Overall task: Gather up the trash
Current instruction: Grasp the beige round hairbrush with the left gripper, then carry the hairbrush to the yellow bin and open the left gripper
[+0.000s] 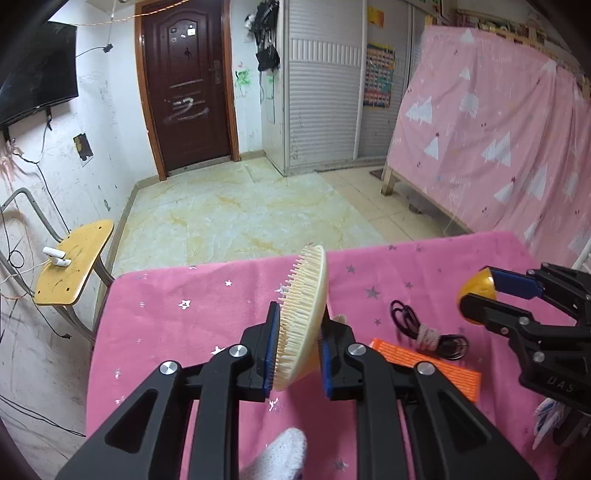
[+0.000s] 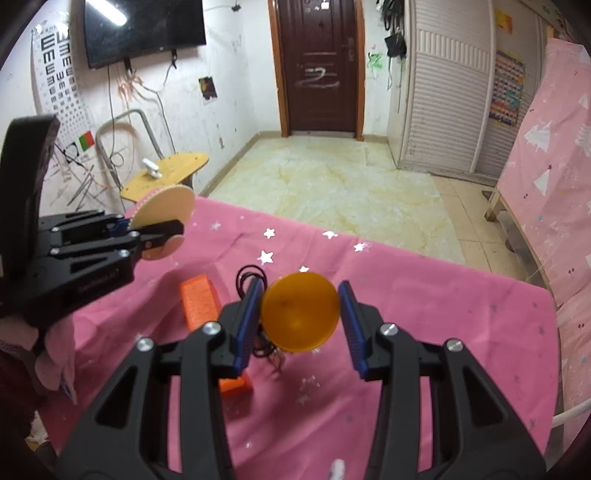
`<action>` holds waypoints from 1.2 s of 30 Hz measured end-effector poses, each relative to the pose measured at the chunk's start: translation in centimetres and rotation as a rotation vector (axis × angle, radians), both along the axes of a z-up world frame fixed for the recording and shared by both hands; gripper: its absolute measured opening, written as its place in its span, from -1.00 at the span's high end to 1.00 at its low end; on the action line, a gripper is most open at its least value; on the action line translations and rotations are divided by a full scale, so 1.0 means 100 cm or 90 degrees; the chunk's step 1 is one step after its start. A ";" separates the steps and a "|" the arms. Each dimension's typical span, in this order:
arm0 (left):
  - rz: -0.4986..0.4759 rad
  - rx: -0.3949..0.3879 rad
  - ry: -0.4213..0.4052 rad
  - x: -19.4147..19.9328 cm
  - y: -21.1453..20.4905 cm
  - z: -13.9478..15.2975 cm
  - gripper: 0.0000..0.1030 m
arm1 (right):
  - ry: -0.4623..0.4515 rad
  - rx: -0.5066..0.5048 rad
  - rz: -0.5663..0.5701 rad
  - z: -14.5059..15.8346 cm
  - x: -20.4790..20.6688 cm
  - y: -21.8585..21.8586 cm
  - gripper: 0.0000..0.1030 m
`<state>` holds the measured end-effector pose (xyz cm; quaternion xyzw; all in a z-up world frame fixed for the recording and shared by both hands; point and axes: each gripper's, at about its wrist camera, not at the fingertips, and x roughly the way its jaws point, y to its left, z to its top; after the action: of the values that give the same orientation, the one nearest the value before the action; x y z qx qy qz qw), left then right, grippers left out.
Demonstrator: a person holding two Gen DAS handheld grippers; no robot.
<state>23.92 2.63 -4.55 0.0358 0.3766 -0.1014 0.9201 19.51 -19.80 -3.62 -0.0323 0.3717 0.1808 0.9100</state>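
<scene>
- Cream round brush [image 1: 304, 314]: disc with a dense field of short bristles, smooth plain back. Stands on edge, lifted off the pink star-print surface [image 1: 184, 314], bristles facing left in the left wrist view.
- Orange dome [image 2: 300, 312]: round, translucent amber plastic, also off the surface, flat round face toward the right wrist camera.
- Orange block [image 2: 199, 301]: rectangular, ribbed top, lying flat on the surface.
- Black cord [image 1: 424, 328]: thin loops bundled with a pale tie, lying just beside the block.

Home bedroom: wall TV [image 2: 144, 31], wardrobe [image 1: 325, 88], dark door [image 1: 186, 85], pink-sheeted bed frame [image 1: 491, 125].
</scene>
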 end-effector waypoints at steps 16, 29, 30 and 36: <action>-0.099 -0.034 -0.096 -0.102 -0.063 0.077 0.79 | -0.081 0.075 -0.117 0.045 -0.110 -0.111 0.21; -0.264 -0.042 -0.099 -0.181 -0.202 0.085 0.79 | -0.122 0.124 -0.251 0.041 -0.201 -0.227 0.21; -0.275 -0.041 -0.094 -0.186 -0.214 0.083 0.79 | -0.124 0.127 -0.261 0.039 -0.207 -0.235 0.21; -0.336 -0.042 -0.063 -0.210 -0.273 0.069 0.79 | -0.124 0.134 -0.311 0.025 -0.240 -0.278 0.21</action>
<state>2.91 -24.63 2.33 0.1079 0.3056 -0.3478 0.8798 -4.52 -47.62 -1.11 0.1357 0.2583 -0.0099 0.9564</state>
